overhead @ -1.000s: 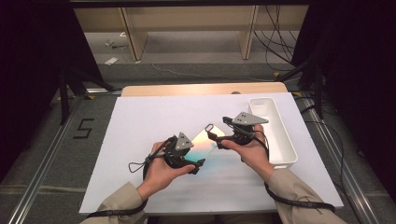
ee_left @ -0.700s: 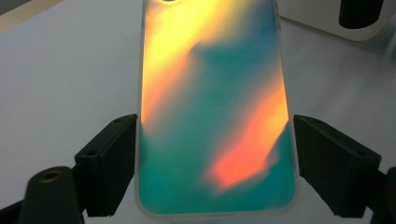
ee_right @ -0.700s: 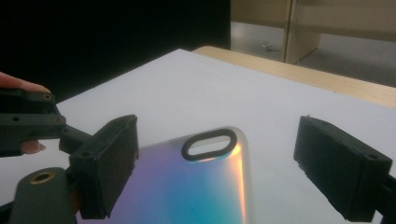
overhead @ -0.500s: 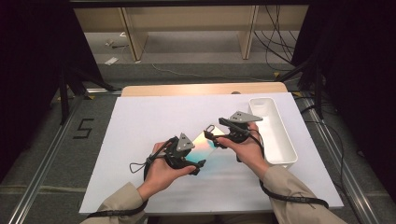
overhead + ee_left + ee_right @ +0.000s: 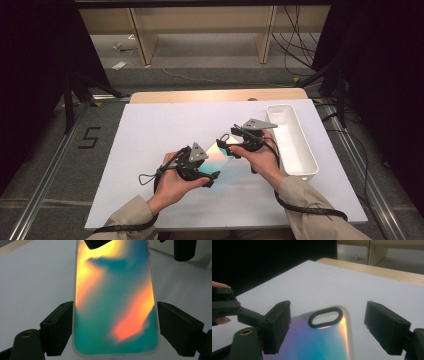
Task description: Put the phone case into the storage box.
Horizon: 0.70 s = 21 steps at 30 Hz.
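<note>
While both hands are hovering low over the white table [image 5: 150, 130]:
Phone case [image 5: 220, 156]: lying between both tongs, above the mat.
Left gripper [image 5: 115, 322]: clamping its long sides.
Right gripper [image 5: 327, 322]: straddling the camera-hole end, closing, one pad not touching.
Open room: wide left; tray [image 5: 300, 150] bordering right.
</note>
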### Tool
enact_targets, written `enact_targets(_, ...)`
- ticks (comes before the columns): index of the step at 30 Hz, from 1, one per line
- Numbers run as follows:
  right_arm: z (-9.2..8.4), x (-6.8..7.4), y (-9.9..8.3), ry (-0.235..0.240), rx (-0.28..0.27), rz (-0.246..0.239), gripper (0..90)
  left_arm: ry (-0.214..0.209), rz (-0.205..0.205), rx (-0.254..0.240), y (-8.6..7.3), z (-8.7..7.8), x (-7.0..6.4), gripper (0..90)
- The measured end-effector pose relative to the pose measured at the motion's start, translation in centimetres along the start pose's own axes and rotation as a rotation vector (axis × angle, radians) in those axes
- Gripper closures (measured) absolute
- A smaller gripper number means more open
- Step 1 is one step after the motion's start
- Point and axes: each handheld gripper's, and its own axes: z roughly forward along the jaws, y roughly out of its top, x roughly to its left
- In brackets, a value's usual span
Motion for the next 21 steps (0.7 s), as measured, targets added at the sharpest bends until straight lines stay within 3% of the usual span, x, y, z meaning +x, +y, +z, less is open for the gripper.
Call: enact_targets(21, 0.60, -0.01, 0.02, 0.024, 0.019, 0.031, 34.2, 0.003, 0.003, -0.001, 0.01, 0.00, -0.04, 17.1)
